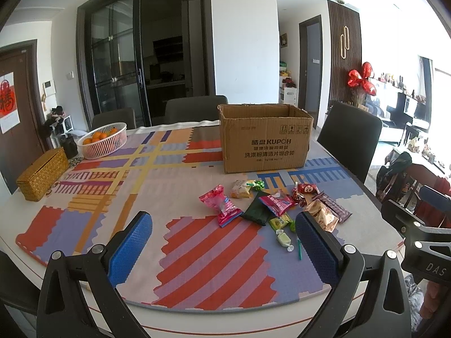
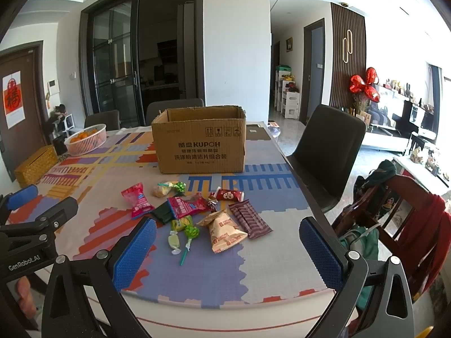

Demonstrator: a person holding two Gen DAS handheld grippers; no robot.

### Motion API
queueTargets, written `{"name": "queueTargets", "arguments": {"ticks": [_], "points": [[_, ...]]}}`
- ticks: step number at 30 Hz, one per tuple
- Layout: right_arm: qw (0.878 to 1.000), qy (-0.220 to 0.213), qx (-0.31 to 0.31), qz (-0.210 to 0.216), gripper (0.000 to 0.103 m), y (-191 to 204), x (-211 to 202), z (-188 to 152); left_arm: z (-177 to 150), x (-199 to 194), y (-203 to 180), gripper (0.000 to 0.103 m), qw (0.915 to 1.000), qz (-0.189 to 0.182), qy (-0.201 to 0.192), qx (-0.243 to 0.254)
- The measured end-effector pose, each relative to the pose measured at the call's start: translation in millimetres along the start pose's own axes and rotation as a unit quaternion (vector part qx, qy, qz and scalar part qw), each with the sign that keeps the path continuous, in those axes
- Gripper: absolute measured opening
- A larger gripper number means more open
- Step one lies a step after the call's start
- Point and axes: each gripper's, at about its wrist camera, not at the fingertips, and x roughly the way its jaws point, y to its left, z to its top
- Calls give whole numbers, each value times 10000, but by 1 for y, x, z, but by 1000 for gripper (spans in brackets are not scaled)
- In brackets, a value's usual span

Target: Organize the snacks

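Observation:
Several wrapped snacks lie in a loose pile on the patterned tablecloth: a pink packet (image 1: 222,207) (image 2: 138,200), a dark green pouch (image 1: 255,209), a tan biscuit bag (image 2: 224,232), a brown striped bar (image 2: 249,219) and a green lollipop (image 2: 191,232). An open cardboard box (image 1: 265,138) (image 2: 200,140) stands behind them. My left gripper (image 1: 225,245) is open and empty, held above the table's near side, short of the pile. My right gripper (image 2: 228,250) is open and empty, just short of the pile.
A white basket of oranges (image 1: 103,139) and a woven tissue box (image 1: 42,173) sit at the far left of the table (image 1: 197,317). Dark chairs (image 2: 328,152) stand at the far side and the right. A red wooden chair with clothes (image 2: 403,219) is beside the right edge.

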Motion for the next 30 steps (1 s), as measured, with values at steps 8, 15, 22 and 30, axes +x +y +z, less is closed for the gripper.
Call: {"name": "queueTargets", "arguments": {"ticks": [8,15,22,30], "points": [[10000,1,1,-5,103,13,6,0,0,0,0,103,10000,-3,-5,2],[10000,5,3,4,103,12,5,-1,0,0,0,103,10000,-3,-9,3],[10000,7,3,4,103,11,6,0,-1,0,0,103,10000,-1,-12,4],[10000,14,5,4,103,11,7,0,-1,0,0,103,10000,-1,-10,8]]}}
